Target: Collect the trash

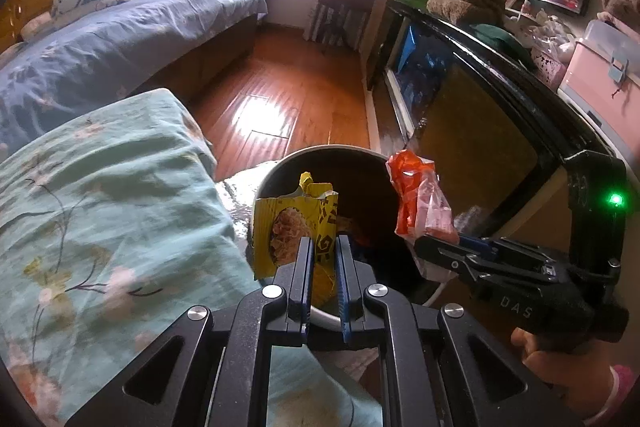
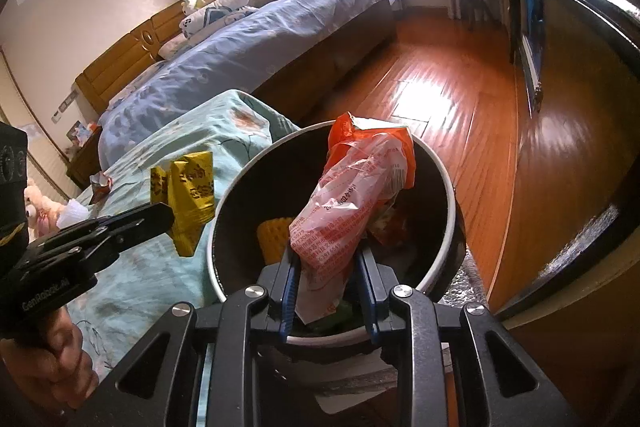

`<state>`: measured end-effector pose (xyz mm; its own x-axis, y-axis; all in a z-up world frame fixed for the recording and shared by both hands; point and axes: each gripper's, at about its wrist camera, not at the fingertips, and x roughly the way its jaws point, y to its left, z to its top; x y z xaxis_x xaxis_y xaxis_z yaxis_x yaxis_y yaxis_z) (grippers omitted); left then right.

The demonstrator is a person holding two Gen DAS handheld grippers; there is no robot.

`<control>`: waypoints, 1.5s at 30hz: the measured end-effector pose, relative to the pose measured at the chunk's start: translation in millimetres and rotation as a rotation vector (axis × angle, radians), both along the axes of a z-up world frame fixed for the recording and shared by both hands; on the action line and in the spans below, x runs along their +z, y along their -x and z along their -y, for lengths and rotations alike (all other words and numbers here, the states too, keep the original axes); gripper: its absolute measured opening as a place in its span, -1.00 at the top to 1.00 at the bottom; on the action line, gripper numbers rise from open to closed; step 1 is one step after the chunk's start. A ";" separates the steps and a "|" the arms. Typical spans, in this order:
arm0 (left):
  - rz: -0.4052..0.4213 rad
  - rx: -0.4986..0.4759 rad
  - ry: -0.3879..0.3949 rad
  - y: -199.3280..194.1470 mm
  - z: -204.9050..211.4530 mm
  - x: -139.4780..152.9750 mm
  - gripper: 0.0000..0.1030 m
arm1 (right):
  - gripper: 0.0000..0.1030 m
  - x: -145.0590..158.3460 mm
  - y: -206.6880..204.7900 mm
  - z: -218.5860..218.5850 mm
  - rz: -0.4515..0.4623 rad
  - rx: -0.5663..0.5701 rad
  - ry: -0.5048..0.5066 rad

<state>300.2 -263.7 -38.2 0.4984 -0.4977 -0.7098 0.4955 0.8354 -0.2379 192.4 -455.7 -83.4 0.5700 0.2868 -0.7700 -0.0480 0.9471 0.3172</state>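
Round bin (image 2: 450, 223): pale rim, dark smooth inner wall, on glossy orange-brown plank floor (image 1: 280, 95), beside a bed edge draped in wrinkled teal floral cotton (image 1: 100, 195). Left gripper (image 1: 323, 247): black frame, blue pads, jaws pinched together on a yellow snack packet (image 1: 288, 223), creased foil-type film, torn open along the top, printed food photo, upright at the bin's near-left rim; from the right wrist view it hangs over the teal cloth just outside the rim (image 2: 192, 195). Right gripper (image 2: 328, 259): jaws part closed, clamped on a crumpled orange-and-clear plastic wrapper (image 2: 360, 195), thin crinkly film with small red print, held over the bin mouth. Inside the bin: a yellow ridged piece (image 2: 274, 237) and some red and green scraps, kind unclear. Another small wrapper (image 2: 100, 183) lies on the teal cloth, well apart.
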 end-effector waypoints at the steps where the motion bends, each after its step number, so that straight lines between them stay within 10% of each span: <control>1: -0.004 -0.001 -0.002 -2.8 2.2 -1.0 0.82 | 0.48 -0.3 -0.3 0.8 -0.001 -0.001 0.000; 9: -0.023 -0.019 0.000 -12.6 13.6 -4.1 0.78 | 0.41 -5.4 -6.1 4.0 -0.018 -0.002 -0.001; 22: -0.032 0.032 0.031 -9.4 -1.4 -3.0 0.04 | -0.22 4.4 -0.5 8.8 -0.001 -0.044 -0.027; 45: 0.024 0.273 0.007 73.5 -142.6 -0.6 0.01 | -0.82 27.7 6.6 -98.8 0.046 0.092 -0.157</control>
